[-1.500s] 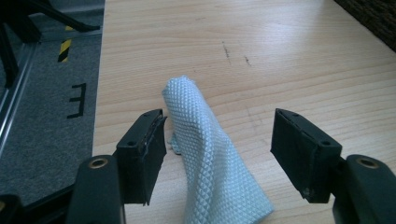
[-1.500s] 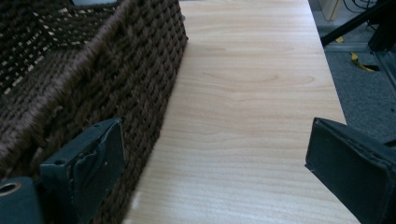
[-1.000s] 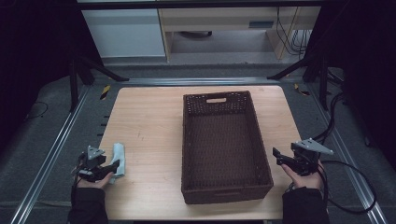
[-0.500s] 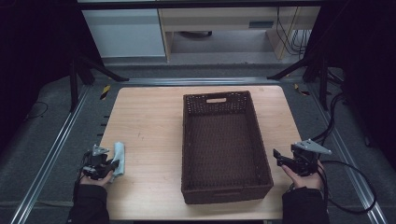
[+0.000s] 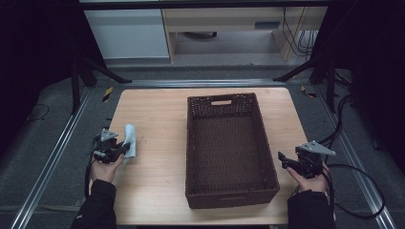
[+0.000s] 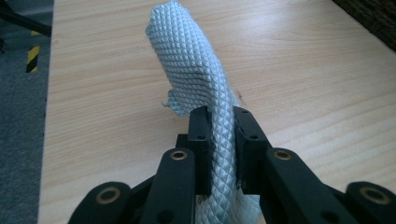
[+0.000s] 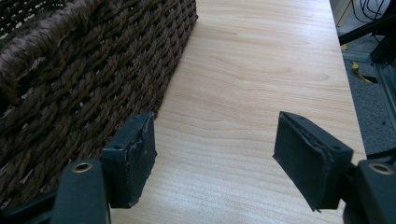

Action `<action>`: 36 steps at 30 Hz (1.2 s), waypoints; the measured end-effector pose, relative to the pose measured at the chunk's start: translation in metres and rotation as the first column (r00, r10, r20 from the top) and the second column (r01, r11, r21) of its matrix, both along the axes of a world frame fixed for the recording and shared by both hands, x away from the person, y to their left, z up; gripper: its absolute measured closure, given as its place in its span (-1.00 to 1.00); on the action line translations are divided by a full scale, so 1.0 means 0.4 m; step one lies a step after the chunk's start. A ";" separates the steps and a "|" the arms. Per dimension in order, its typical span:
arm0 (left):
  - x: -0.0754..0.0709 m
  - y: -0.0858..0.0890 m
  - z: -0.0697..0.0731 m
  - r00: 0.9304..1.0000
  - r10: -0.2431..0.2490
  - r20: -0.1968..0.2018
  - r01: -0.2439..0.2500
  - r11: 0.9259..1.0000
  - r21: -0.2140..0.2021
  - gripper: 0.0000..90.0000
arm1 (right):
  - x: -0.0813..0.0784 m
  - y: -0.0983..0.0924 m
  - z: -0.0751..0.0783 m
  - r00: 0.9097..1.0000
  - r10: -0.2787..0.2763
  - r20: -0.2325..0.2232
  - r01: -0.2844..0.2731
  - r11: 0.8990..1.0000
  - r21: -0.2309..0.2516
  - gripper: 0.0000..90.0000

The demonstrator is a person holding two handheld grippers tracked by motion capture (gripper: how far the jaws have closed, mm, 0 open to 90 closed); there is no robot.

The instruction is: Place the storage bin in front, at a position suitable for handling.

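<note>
My left gripper hides the cloth's near end, jaws pinching it; my right gripper, basket at nine o'clock, jaws spread

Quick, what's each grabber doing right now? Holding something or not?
Left gripper: closed on the pale blue cloth.
Right gripper: open, holding nothing, beside the wicker basket.

bg: dim room | grey floor | white cabinet | yellow-black tape
</note>
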State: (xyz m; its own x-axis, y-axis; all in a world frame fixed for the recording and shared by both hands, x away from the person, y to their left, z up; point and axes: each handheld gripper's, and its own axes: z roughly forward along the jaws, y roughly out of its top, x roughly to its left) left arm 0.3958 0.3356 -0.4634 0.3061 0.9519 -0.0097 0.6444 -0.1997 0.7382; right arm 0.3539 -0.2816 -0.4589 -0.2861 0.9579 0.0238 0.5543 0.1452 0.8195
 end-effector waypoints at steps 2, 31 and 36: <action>0.014 -0.005 -0.010 1.000 -0.009 -0.017 0.009 1.000 0.010 0.74 | 0.000 0.000 0.000 1.000 0.000 0.000 0.000 1.000 0.003 -0.34; -0.103 -0.102 0.116 0.982 -0.112 0.150 0.127 0.987 -0.095 0.12 | -0.040 0.048 0.137 0.986 0.087 0.142 -0.099 0.992 0.076 -0.22; -0.115 -0.156 0.126 0.975 -0.149 0.166 0.161 0.985 -0.065 0.10 | -0.030 0.092 0.141 0.983 0.137 0.119 -0.145 0.988 0.060 -0.23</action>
State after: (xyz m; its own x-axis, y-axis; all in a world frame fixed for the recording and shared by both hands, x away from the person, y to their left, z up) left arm 0.3499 0.2732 -0.4129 0.4532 0.8911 -0.0207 0.4829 -0.2259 0.8460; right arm 0.3418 -0.2448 -0.4026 -0.4225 0.9051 0.0473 0.4346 0.1565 0.8869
